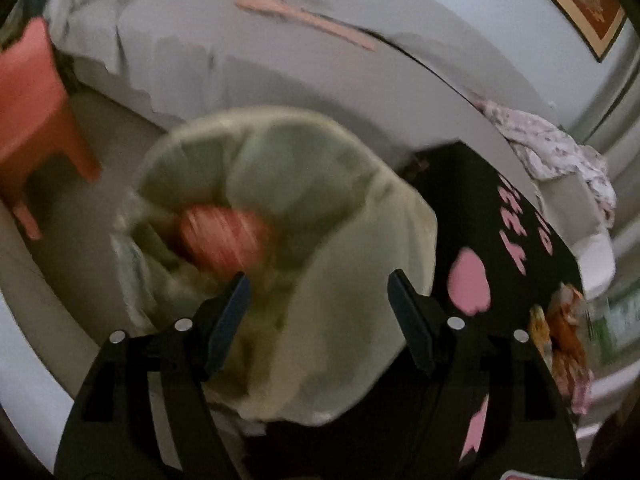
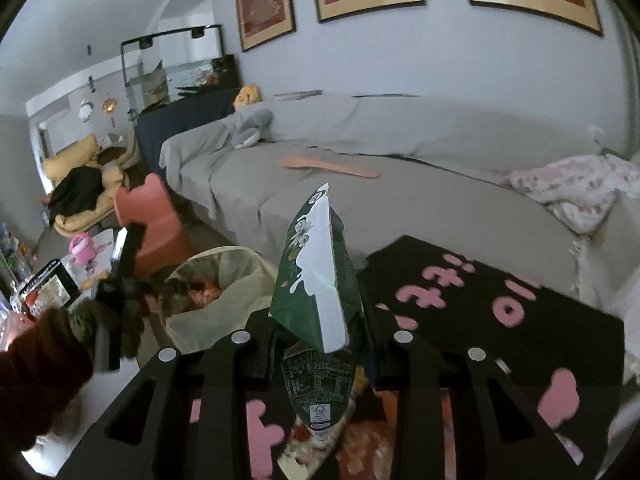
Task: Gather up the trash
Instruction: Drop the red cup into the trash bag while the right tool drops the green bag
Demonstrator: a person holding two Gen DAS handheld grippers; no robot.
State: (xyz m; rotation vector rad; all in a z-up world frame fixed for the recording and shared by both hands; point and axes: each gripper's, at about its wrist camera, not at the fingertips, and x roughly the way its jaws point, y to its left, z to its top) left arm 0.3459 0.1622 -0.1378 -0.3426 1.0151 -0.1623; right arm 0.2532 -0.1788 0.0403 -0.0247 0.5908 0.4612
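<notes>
Holding a green-and-white carton (image 2: 316, 272) upright, the right gripper (image 2: 320, 344) pinches its lower end — light, crushable card, best gripped by the flat sides. Left gripper (image 1: 318, 296), wide and empty, hangs over the lined bin (image 1: 360, 200).

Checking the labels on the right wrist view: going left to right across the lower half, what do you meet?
Dark red sleeve → left tool → trash bag → green-and-white carton shut in the right tool → black table with pink lettering.
</notes>
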